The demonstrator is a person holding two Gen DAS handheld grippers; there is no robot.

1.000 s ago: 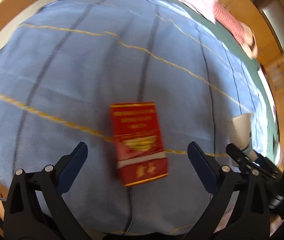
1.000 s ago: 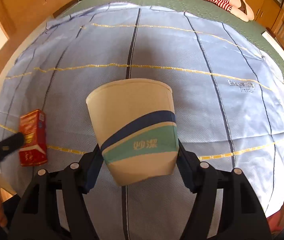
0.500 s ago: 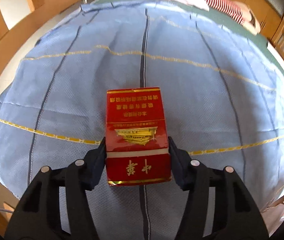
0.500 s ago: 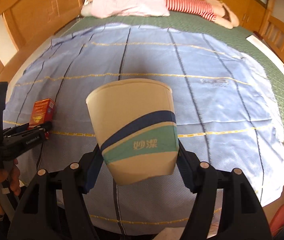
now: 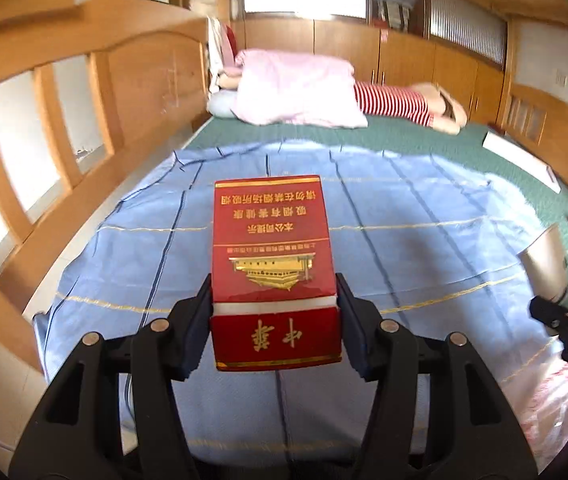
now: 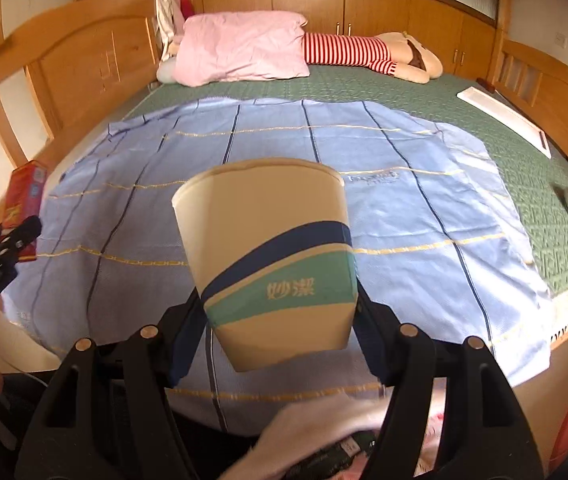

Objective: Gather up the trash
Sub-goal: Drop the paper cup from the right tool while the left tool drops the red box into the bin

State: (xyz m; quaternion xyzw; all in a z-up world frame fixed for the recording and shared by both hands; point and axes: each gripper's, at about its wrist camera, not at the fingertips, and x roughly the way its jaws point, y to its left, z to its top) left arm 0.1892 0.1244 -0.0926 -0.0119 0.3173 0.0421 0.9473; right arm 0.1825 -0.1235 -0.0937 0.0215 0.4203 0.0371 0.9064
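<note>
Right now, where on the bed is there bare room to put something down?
The blue sheet is bare nearly all over, between the headboard side and the green mat. The far end is crowded: pink pillow and striped doll.

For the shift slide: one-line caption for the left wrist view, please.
Left gripper shut on a red cigarette pack, held above the blue sheet.

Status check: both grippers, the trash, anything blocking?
Left gripper shut on red cigarette pack. Right gripper shut on paper cup. Both items off the blue sheet. Nothing in the way.
</note>
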